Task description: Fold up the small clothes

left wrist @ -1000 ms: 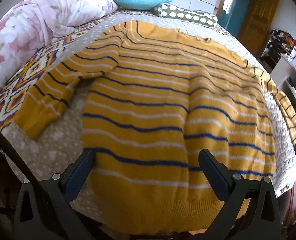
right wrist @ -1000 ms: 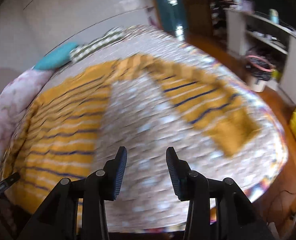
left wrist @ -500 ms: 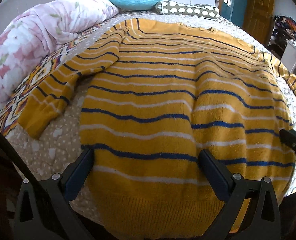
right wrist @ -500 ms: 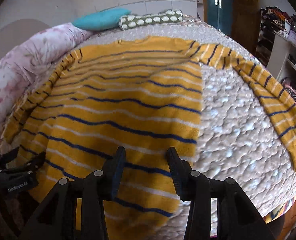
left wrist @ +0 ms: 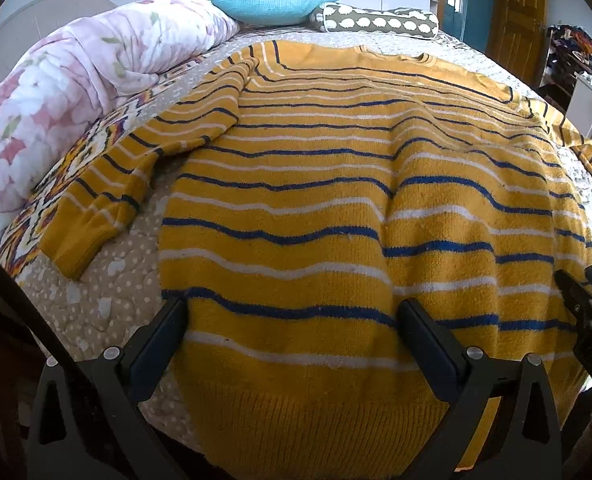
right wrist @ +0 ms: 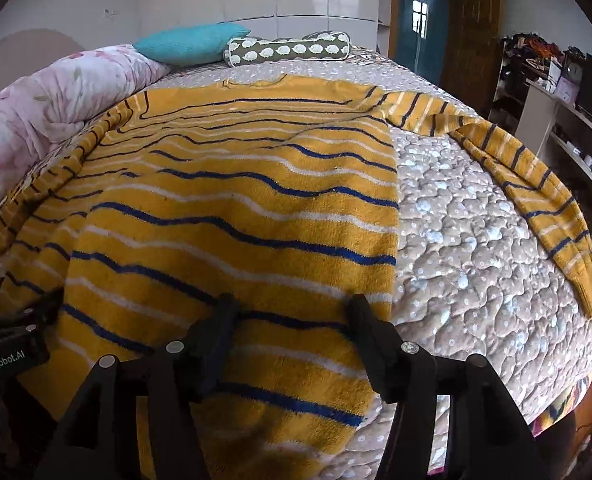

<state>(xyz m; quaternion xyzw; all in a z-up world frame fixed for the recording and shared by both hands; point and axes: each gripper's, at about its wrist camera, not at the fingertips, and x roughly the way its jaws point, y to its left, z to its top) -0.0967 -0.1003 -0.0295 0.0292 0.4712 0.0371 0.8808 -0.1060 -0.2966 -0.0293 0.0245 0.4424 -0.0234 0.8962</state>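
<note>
Sweater (left wrist: pixel 335 208), mustard yellow with blue and white stripes, spread flat on the quilted bed (right wrist: pixel 475 248), its hem draping over the near edge and its neckline toward the pillows. The left tongs (left wrist: pixel 292 320) hover just above the hem region with jaws spread wide, holding nothing; the right tongs (right wrist: pixel 292 314) hover over the sweater's right side seam with jaws parted to a moderate gap, also holding nothing. The step in hand appears to be the approach before the first fold. It would be done well by lowering each pair of tongs onto a hem corner or side edge, catching both knit layers in the bite, and lifting the two points evenly so that the stripes stay parallel and the thick knit does not bunch. The left sleeve (left wrist: pixel 108 196) lies bent on the bedspread near a floral duvet (left wrist: pixel 56 112), which limits room on that side; the right sleeve (right wrist: pixel 535 200) runs out toward the bed's right edge, with bare quilt between it and the body. A blue pillow (left wrist: pixel 272 4) and a patterned bolster (left wrist: pixel 379 24) bound the far end. Open quilt to the right of the body offers the freest room for moving.
</note>
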